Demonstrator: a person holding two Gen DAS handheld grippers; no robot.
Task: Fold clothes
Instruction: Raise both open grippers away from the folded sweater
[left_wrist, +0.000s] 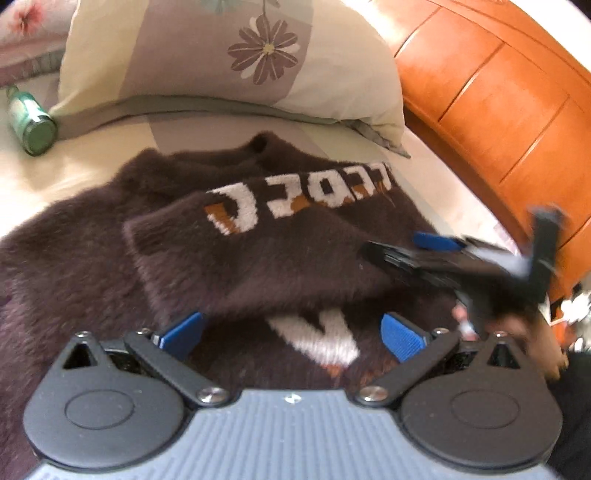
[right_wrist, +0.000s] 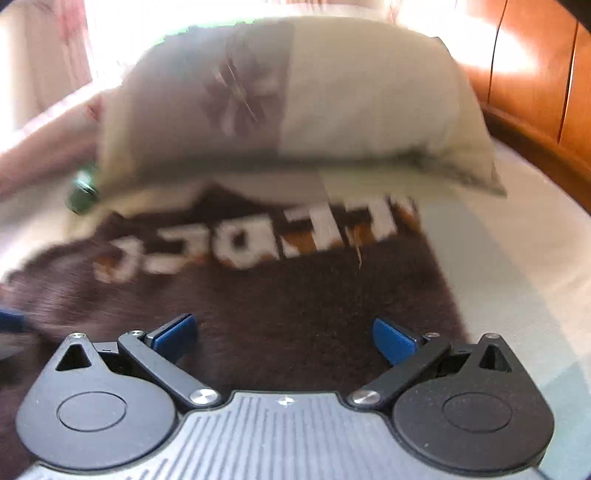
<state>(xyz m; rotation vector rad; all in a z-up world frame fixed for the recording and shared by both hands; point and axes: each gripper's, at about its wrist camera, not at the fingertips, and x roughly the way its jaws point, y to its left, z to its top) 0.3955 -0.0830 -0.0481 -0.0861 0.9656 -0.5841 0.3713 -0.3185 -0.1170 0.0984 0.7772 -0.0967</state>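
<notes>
A dark brown fuzzy sweater (left_wrist: 92, 258) with white and orange letters lies on the bed, one sleeve (left_wrist: 258, 254) folded across its chest. My left gripper (left_wrist: 291, 332) is open and empty just above the sweater's lower part. My right gripper (right_wrist: 284, 338) is open and empty over the sweater (right_wrist: 295, 295); its view is blurred. The right gripper also shows in the left wrist view (left_wrist: 428, 243), blurred, at the sweater's right side, with the hand holding it below.
A floral pillow (left_wrist: 240, 62) lies behind the sweater on the cream bed sheet (left_wrist: 55, 173). A green bottle (left_wrist: 33, 122) lies at the left by the pillow. An orange wooden headboard (left_wrist: 498, 103) runs along the right.
</notes>
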